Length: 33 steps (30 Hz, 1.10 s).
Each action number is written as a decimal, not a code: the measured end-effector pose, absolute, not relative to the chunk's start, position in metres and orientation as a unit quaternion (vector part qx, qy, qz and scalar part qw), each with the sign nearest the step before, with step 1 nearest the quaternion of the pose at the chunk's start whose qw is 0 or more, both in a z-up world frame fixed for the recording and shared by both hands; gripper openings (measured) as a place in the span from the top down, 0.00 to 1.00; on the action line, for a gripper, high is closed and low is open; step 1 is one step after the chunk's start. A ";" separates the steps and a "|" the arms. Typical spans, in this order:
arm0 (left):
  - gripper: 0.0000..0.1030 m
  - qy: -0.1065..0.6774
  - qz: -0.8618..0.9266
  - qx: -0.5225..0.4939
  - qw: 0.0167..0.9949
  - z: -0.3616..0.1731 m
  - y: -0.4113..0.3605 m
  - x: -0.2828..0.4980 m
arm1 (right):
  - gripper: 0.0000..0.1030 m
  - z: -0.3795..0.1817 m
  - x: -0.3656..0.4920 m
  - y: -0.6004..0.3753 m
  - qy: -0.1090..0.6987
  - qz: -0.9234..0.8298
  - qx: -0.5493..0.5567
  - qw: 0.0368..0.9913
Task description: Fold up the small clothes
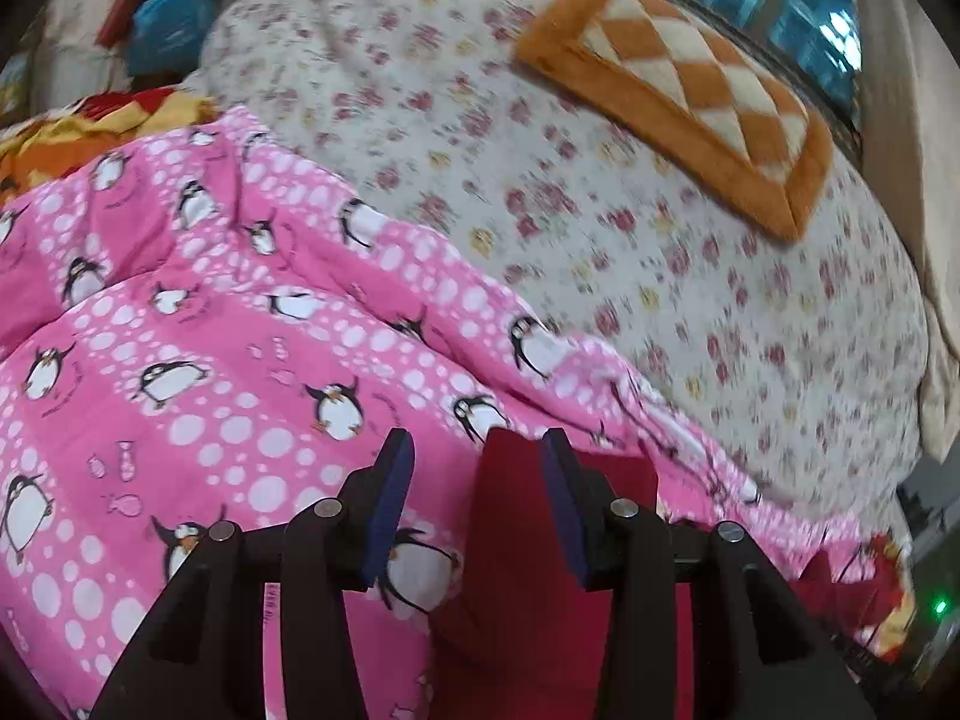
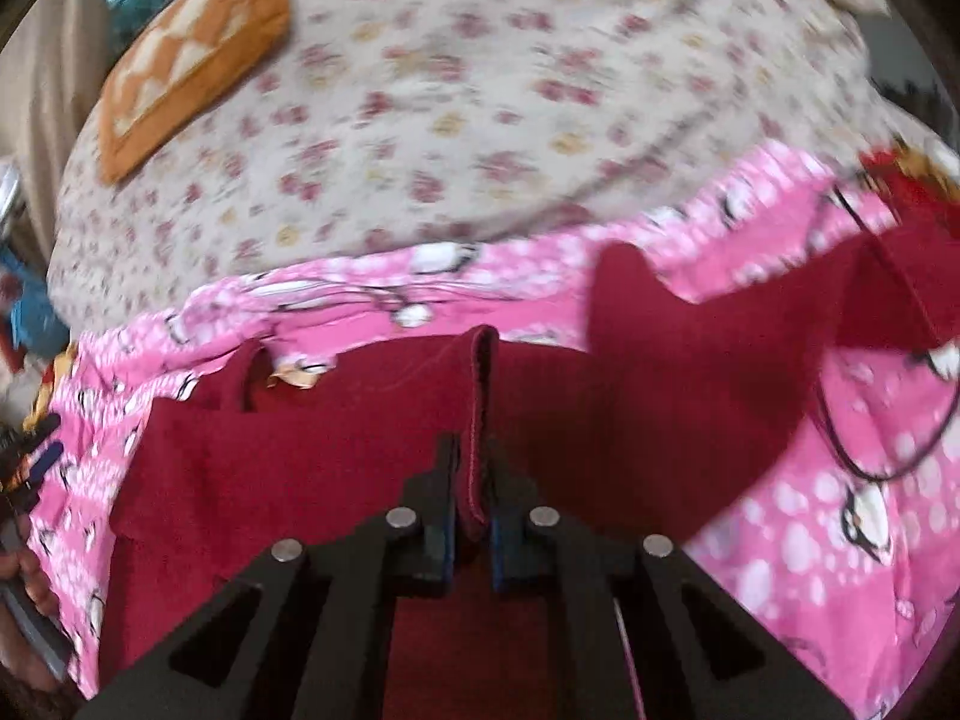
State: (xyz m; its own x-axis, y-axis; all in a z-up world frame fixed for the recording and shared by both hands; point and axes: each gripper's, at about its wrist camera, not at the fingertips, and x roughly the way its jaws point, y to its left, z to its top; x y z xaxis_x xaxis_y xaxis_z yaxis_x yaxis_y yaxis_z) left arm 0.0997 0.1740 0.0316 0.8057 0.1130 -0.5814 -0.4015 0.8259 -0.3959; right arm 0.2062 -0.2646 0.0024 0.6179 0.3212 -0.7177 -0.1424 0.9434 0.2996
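Observation:
A dark red garment (image 2: 336, 438) lies on a pink penguin-print quilt (image 2: 840, 516). My right gripper (image 2: 471, 456) is shut on a raised fold of the red garment's edge, which stands up between its fingers. In the left wrist view my left gripper (image 1: 477, 450) is open above the quilt (image 1: 210, 360). A corner of the red garment (image 1: 516, 540) lies between its fingers, close to the right finger (image 1: 564, 504), and is not pinched. A sleeve-like part (image 2: 720, 312) spreads to the right.
A floral bedsheet (image 1: 600, 210) covers the bed beyond the quilt. An orange and cream checked cushion (image 1: 678, 90) lies at the far side, also in the right wrist view (image 2: 192, 48). A black cord (image 2: 864, 420) loops over the quilt at right.

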 end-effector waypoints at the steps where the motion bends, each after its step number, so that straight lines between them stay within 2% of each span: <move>1: 0.76 0.284 0.137 -0.249 0.916 0.031 0.169 0.103 | 0.93 0.002 0.207 -0.267 0.418 0.128 0.106 0.893; 6: 0.73 0.358 0.096 -0.155 0.916 0.011 0.124 0.138 | 0.92 -0.022 0.218 -0.268 0.483 0.131 0.106 0.859; 8: 0.73 0.397 0.086 -0.123 0.906 -0.004 0.109 0.150 | 0.84 -0.019 0.218 -0.277 0.480 0.128 0.129 0.858; 11: 0.73 0.433 0.103 -0.108 0.889 -0.022 0.104 0.156 | 0.78 0.007 0.208 -0.297 0.429 0.115 0.161 0.881; 12: 0.73 0.434 0.106 -0.107 0.888 -0.023 0.104 0.156 | 0.74 0.017 0.203 -0.300 0.403 0.120 0.167 0.892; 15: 0.73 0.402 0.120 -0.109 0.901 -0.011 0.105 0.150 | 0.73 0.028 0.199 -0.276 0.377 0.178 0.130 0.900; 18: 0.72 0.387 0.110 -0.093 0.910 -0.007 0.100 0.152 | 0.73 0.013 0.207 -0.243 0.397 0.175 0.058 0.899; 21: 0.68 0.466 0.085 -0.086 0.877 -0.043 0.094 0.170 | 0.71 -0.023 0.228 -0.228 0.454 0.158 0.031 0.876; 22: 0.66 0.460 0.088 -0.074 0.880 -0.044 0.091 0.171 | 0.71 -0.032 0.231 -0.229 0.467 0.151 0.027 0.871; 27: 0.66 0.438 0.105 -0.091 0.888 -0.029 0.095 0.165 | 0.69 -0.018 0.224 -0.236 0.441 0.153 0.041 0.884; 30: 0.65 0.414 0.122 -0.087 0.898 -0.022 0.098 0.160 | 0.49 -0.010 0.217 -0.223 0.413 0.174 0.012 0.894; 32: 0.54 0.456 0.116 -0.090 0.878 -0.041 0.099 0.168 | 0.31 -0.026 0.221 -0.210 0.442 0.171 -0.021 0.880; 33: 0.54 0.463 0.113 -0.089 0.875 -0.046 0.099 0.170 | 0.31 -0.041 0.224 -0.202 0.474 0.161 -0.047 0.865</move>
State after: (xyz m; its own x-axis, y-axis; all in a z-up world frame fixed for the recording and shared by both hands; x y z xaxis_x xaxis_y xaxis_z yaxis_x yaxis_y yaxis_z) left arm 0.1696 0.0987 -0.0456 0.5460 0.1162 -0.8297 -0.2808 0.9584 -0.0506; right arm 0.2245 -0.2022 -0.0408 0.4995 0.2345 -0.8339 -0.3233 0.9436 0.0717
